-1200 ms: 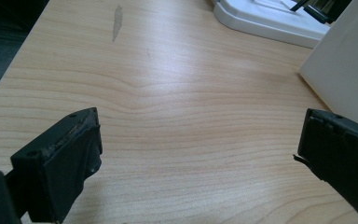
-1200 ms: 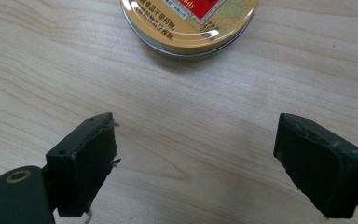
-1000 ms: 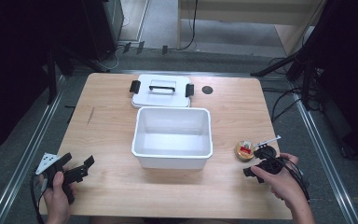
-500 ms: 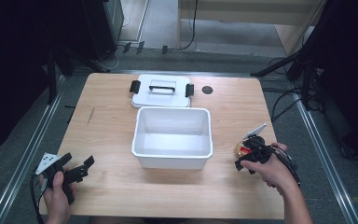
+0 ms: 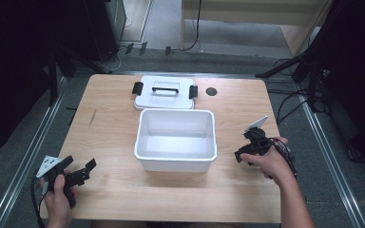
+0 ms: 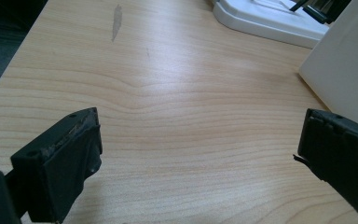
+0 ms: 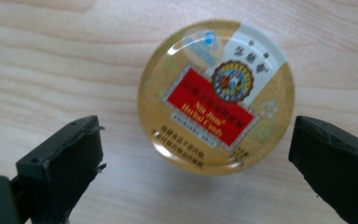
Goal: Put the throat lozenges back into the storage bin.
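Hovering my right gripper near the table's right edge in the high view, just right of the white bin, jaws having just opened; the candy tin is hidden under the gripper and hand there, so I can't place it from above. Lid lies flat behind the bin, touching or nearly touching its back rim, hard to say which. Left gripper sits parked at the front-left corner. Left gripper view: left gripper spread wide over bare wood, nothing between the jaws, bin wall cut off at the right. Right gripper view: right gripper spread wide, round candy tin flat on the table, label up, just ahead of the jaw tips, touching neither. Risk: the tin is low and smooth, so closing too high could skid the pads over the rim and squirt it forward; it also sits slightly ahead of the jaw line, so a short approach would only nip the near edge. Tin height isn't readable from this angle.
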`<state>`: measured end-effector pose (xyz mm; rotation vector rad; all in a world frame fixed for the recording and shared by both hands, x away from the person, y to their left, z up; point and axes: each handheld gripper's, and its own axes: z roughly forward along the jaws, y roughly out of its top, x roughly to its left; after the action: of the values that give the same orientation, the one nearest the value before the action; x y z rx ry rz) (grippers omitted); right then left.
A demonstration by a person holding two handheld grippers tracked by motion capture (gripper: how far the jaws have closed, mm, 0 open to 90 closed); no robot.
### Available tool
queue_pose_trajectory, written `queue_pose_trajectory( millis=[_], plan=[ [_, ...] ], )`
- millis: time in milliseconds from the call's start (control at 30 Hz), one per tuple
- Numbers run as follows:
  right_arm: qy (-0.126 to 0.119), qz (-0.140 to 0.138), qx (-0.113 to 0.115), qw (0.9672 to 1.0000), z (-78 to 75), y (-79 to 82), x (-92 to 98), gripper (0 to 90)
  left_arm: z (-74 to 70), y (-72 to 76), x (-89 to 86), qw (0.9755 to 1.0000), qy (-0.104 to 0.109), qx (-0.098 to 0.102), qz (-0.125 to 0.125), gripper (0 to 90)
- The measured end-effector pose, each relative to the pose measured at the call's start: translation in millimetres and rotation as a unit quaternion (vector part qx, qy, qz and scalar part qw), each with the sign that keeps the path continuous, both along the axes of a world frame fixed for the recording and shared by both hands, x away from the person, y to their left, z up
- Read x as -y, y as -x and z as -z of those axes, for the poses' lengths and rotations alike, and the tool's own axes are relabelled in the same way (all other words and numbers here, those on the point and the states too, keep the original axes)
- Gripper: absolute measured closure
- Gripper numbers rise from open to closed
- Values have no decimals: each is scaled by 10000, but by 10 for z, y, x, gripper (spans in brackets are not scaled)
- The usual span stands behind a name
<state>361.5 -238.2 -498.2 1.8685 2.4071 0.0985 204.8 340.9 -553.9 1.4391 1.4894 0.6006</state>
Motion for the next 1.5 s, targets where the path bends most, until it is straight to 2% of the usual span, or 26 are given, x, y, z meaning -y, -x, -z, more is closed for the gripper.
queue_pose_trajectory(
  millis=[167, 333, 433, 667, 767, 967, 1233, 1500],
  plan=[
    [123, 145, -93, 9998, 80, -64, -3, 90, 0, 0, -1, 10000, 7, 1, 7, 3],
    [67, 279, -112, 9995, 113, -100, -6, 145, 0, -1, -2, 10000, -1, -9, 12, 3],
    [43, 288, -135, 9995, 120, -106, -13, 192, 1, -3, -1, 10000, -4, -8, 16, 3],
    [-91, 266, 23, 9996, 75, -115, 15, 206, 0, -2, -1, 10000, -8, -14, 15, 3],
    [-132, 167, 34, 9998, 40, -104, 21, 207, 0, -2, -1, 10000, -12, -16, 16, 3],
    [-175, -21, 113, 9998, -96, -75, -17, 207, -1, -2, -2, 10000, -16, -21, 21, 3],
    [-155, -375, 187, 9990, -322, -32, -163, 207, 0, -3, -2, 10000, -12, -18, 17, 3],
    [-108, -538, 252, 9982, -558, -12, -307, 208, 1, -3, -3, 10000, -8, -14, 19, 3]
  ],
)
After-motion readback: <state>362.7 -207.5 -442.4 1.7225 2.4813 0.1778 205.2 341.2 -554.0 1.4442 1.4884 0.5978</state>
